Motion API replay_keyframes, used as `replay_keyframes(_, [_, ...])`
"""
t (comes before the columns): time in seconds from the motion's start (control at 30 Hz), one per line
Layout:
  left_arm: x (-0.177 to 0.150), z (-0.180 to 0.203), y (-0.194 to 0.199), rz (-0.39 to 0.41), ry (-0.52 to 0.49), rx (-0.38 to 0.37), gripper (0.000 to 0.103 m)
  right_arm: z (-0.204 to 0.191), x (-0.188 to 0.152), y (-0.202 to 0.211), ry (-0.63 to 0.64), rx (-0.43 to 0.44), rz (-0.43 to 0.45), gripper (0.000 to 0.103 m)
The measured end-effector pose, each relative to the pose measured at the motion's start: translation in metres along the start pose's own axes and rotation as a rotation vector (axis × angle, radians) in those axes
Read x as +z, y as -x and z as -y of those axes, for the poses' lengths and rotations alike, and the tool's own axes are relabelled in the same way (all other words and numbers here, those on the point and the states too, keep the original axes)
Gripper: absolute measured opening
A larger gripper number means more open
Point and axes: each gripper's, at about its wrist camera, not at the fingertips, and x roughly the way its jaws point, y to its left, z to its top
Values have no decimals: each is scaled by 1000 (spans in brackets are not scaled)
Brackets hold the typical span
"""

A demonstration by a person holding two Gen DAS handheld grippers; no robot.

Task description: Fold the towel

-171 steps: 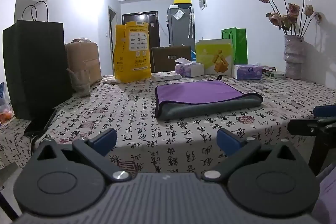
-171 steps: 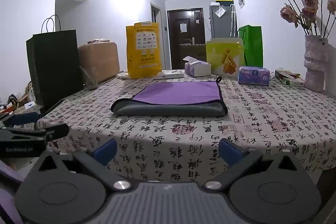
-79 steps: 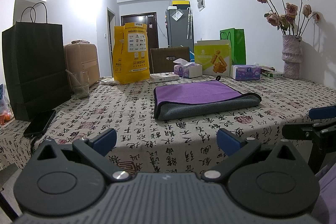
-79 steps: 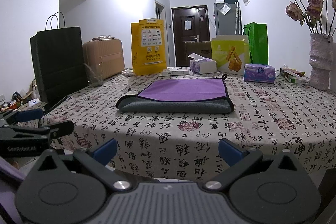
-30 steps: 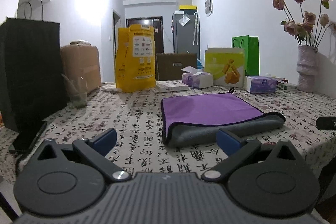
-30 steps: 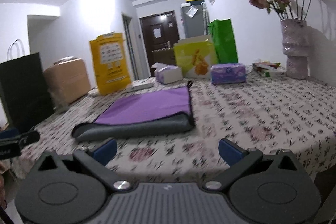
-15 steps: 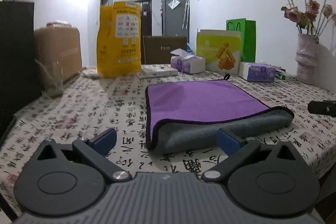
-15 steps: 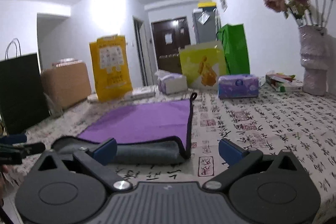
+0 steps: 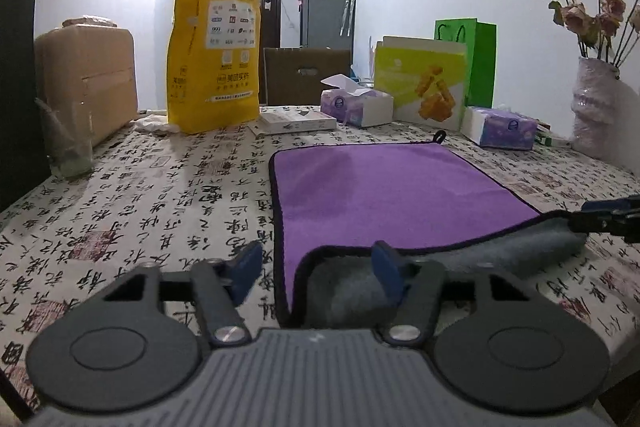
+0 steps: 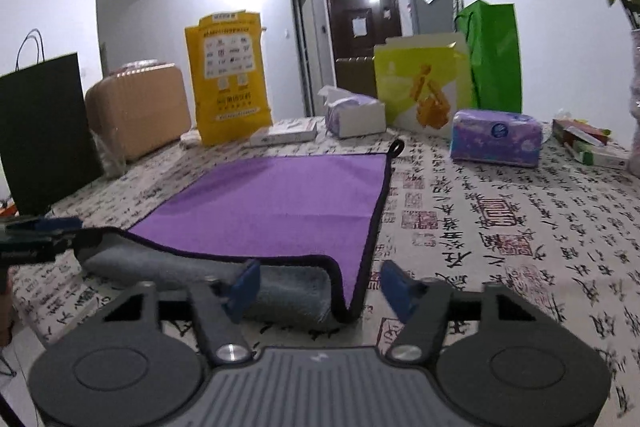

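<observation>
A purple towel (image 9: 384,195) with a grey underside lies folded once on the patterned tablecloth, its rolled grey fold edge nearest me. My left gripper (image 9: 318,269) is open, its fingers straddling the towel's near left corner. My right gripper (image 10: 320,285) is open, its fingers straddling the near right corner of the towel (image 10: 276,207). Each gripper shows at the edge of the other's view: the right one (image 9: 608,217) and the left one (image 10: 36,233).
A yellow bag (image 9: 214,53), a tan suitcase (image 9: 86,83), a glass (image 9: 66,143), tissue boxes (image 9: 356,105), a flat white box (image 9: 296,121), gift bags (image 9: 424,83) and a vase of flowers (image 9: 594,103) stand around the table's far and side edges.
Both grippers have moved forward and down to the towel's near corners, and their fingers have narrowed partway around the fold edge.
</observation>
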Motion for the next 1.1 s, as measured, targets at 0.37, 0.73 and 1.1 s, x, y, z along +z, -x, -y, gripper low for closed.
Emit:
replay_keyframes(0.37, [-7,-6,-14,-99,-15,-74,18,3,6,-31,65,8,-121,6])
replay_keyframes(0.73, [11,-7,-11,-28,-44,-56,5,0,18,-29,96,-1,-79,4])
replay_keyframes(1.1, [39,-13,-31,-14,-94,-50,5,5,50,-49,132,-1,-59,4])
